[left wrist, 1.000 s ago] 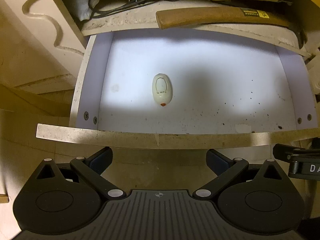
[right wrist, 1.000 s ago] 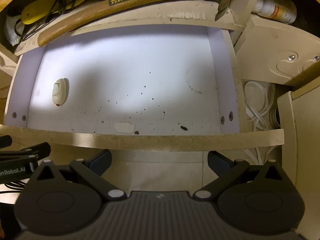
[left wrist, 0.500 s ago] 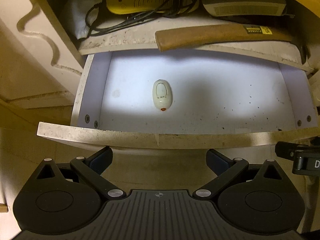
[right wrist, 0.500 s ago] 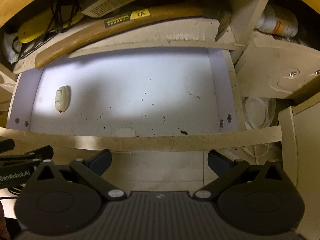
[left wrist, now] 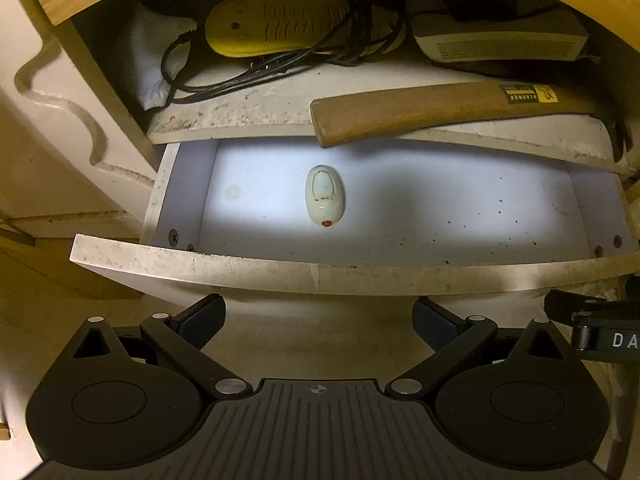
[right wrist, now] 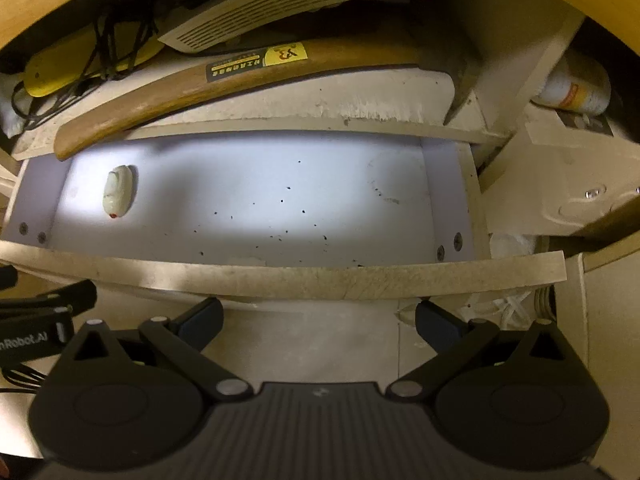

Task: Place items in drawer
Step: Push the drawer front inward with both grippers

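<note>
White oval item (left wrist: 324,195) in drawer (left wrist: 320,276) — beyond both claws, left claw (left wrist: 318,320) and right claw (right wrist: 319,320) spread, empty.

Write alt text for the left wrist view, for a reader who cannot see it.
An open white drawer holds one small white oval device with a red tip, lying left of centre. The left claw hangs open and empty in front of the drawer's front edge. On the shelf above lie a wooden handle, a yellow device and black cables.
</note>
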A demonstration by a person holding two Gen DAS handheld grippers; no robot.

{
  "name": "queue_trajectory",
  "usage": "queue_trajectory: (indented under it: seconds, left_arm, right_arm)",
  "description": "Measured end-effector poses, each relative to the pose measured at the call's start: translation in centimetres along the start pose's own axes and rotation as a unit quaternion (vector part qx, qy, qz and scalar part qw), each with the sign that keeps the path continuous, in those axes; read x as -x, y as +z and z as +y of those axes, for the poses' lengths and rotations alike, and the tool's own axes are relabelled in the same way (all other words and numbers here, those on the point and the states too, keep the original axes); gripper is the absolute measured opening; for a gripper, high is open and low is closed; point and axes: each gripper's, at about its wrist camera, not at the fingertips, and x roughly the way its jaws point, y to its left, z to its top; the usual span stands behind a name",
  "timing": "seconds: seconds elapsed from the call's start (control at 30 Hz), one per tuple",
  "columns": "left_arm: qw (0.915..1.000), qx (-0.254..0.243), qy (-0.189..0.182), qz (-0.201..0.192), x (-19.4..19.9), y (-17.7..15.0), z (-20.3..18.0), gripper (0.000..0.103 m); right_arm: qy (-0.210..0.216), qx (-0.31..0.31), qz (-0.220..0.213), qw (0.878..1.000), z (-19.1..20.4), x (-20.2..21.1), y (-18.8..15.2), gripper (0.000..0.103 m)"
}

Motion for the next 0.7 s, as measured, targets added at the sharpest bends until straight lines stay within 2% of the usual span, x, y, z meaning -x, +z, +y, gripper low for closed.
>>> queue_trajectory:
  seconds: [0.7]
  left_arm:
    - [0.9992,0.021,0.003,-0.033,0.1,-1.2,0.6,0.103]
  right_arm:
    - [-0.006,-0.004,-0.047,0.999,0.7,-0.5,-1.6,0.103]
